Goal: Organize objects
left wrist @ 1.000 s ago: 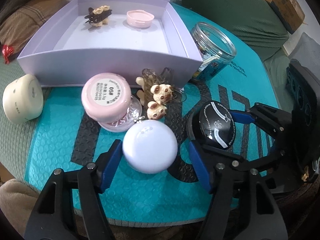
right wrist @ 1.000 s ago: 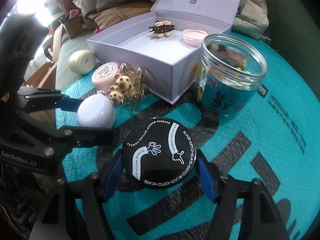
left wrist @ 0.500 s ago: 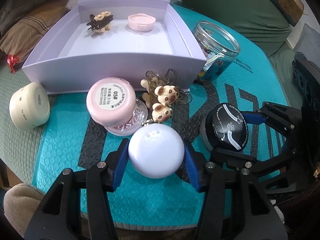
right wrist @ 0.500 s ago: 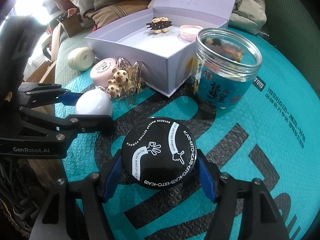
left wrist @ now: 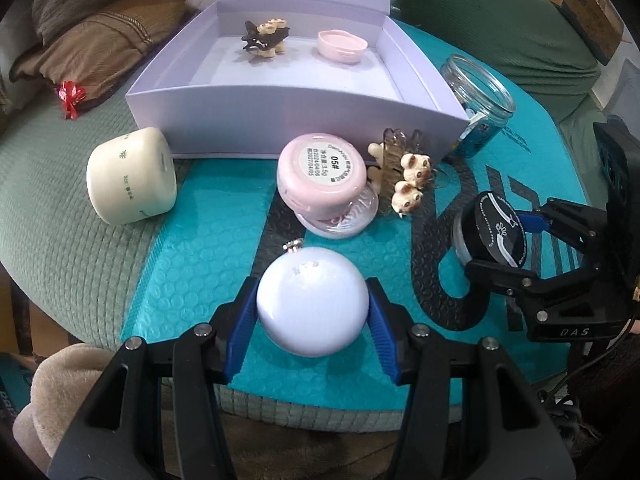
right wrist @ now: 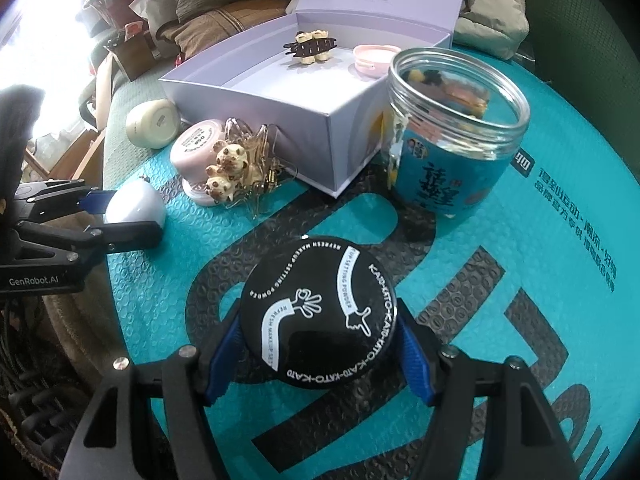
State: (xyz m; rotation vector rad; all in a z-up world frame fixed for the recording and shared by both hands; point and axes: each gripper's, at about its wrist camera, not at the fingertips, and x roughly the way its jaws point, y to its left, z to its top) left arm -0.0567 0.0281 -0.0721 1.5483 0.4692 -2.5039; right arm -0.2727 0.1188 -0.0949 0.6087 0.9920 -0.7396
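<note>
Your left wrist view shows the box [left wrist: 296,116] floor plainly, with a bear clip [left wrist: 265,37] and a pink dish [left wrist: 342,46] at its far wall; your right wrist view adds the jar [right wrist: 454,136] and its contents, at 1 o'clock from the compact [right wrist: 318,314]. Your left gripper [left wrist: 312,310] is clamped on the white ball [left wrist: 312,300], both blue pads pressed to its sides, over the teal mat [left wrist: 192,264]. Your right gripper [right wrist: 318,344] grips the compact the same way — pads tight on its rim. At 12 o'clock from the ball sit the pink pot [left wrist: 322,176] and the bear charms [left wrist: 408,184].
</note>
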